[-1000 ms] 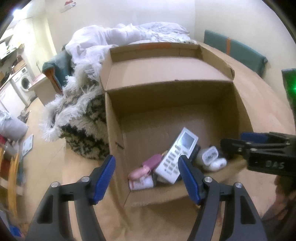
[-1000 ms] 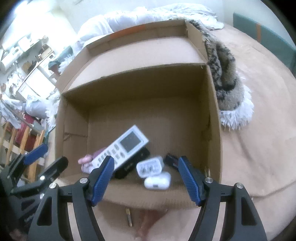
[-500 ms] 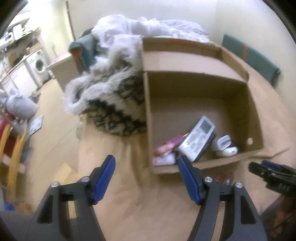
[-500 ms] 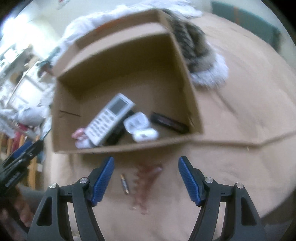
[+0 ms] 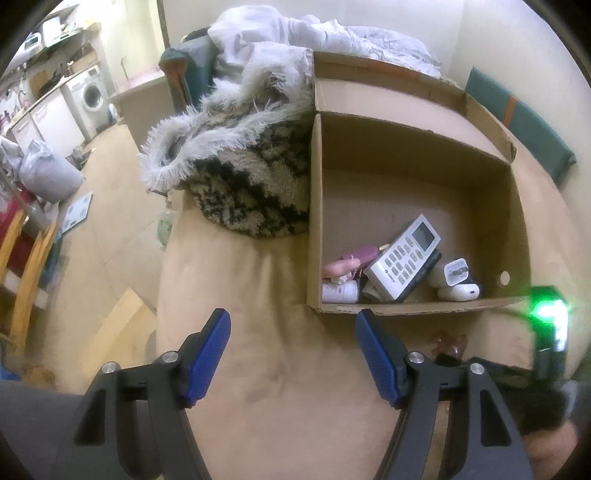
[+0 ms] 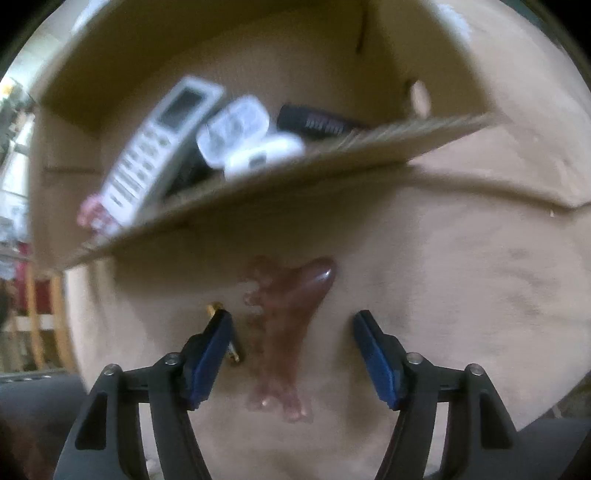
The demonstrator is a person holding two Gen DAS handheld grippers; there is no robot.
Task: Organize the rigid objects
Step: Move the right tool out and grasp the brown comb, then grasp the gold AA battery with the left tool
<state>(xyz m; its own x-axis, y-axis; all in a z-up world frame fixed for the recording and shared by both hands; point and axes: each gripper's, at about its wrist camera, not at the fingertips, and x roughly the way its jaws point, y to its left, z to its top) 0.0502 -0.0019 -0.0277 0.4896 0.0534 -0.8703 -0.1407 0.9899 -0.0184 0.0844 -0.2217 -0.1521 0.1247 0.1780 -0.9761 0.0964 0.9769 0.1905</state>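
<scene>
A cardboard box [image 5: 402, 312] lies on its side on the tan cover, holding a white remote [image 5: 404, 263], white earbud cases [image 5: 458, 291], pink items [image 5: 341, 266] and a small white bottle [image 5: 339, 291]. In the right wrist view the box [image 6: 258, 192] shows the remote [image 6: 155, 147], the cases [image 6: 236, 133] and a black item [image 6: 317, 123]. A translucent brown hair claw clip [image 6: 284, 328] lies in front of the box, between the jaws of my open right gripper [image 6: 291, 350]. A small battery [image 6: 231, 347] lies beside the left fingertip. My left gripper [image 5: 293, 350] is open and empty over the cover.
A shaggy black-and-cream fur blanket [image 5: 255, 184] and white bedding [image 5: 295, 33] lie left of and behind the box. The clip also shows in the left wrist view [image 5: 448, 341]. A washing machine [image 5: 94, 98] and wooden chair [image 5: 26, 258] stand at left.
The right gripper has dropped from the box opening down to the cover, with its open jaws now either side of the hair clip. The left gripper has pulled back and left.
</scene>
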